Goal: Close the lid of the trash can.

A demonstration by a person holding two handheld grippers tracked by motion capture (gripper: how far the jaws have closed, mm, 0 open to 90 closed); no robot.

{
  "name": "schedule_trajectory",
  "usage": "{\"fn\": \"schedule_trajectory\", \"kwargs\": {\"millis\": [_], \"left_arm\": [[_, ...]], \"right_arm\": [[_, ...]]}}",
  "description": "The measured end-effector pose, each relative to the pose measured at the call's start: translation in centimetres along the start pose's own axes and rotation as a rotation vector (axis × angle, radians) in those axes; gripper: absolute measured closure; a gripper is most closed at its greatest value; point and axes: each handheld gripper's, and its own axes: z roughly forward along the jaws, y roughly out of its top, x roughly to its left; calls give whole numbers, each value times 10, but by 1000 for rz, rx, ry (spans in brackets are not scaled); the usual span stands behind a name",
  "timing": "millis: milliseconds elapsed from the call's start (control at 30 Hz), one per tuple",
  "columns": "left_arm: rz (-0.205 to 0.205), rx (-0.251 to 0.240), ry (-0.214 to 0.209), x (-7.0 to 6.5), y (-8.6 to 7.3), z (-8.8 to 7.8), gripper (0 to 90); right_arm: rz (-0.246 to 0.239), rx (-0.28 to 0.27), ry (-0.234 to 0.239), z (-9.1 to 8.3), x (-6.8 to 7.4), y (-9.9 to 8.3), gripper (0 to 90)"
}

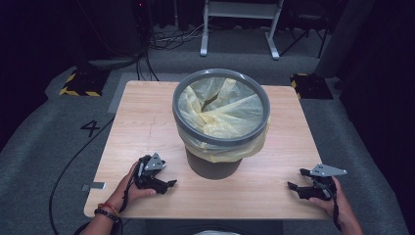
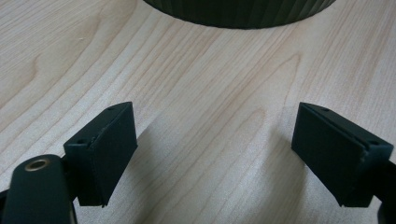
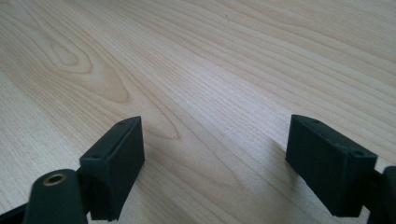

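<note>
The wooden worktop [image 1: 147, 122] takes up the middle of the high view, square-cornered and pale, standing on grey carpet. On it, at the centre and a little toward the far side, stands a dark waste bin [image 1: 213, 169] with a grey rim [image 1: 221, 142]; a yellow bin liner [image 1: 230, 110] is tucked inside and folded over the rim, hanging down the outside on the near side. The bin is upright.

The left gripper [image 1: 165, 186] rests low on the worktop near the left front edge, held by the person's left hand [image 1: 128, 188], which wears a beaded bracelet at the wrist. Its fingers [image 2: 105, 151] stand wide apart with only bare wood between them, holding nothing. In the left gripper view the dark ribbed base of the bin [image 2: 238, 11] lies just beyond them, apart from both fingers.

The right gripper [image 1: 298, 179] sits near the right front edge, well apart from the bin, held by the right hand [image 1: 337, 203]. Its fingers [image 3: 116, 163] are also spread wide over bare wood grain, gripping nothing.

On the carpet to the left of the worktop a black number 4 [image 1: 90, 128] is marked.
</note>
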Motion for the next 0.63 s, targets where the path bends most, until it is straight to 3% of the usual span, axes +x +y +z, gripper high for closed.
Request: {"fn": "schedule_trajectory", "kwargs": {"millis": [633], "left_arm": [[3,2,-6,1,0,0,138]], "right_arm": [[5,-1,-3,1,0,1,198]]}}
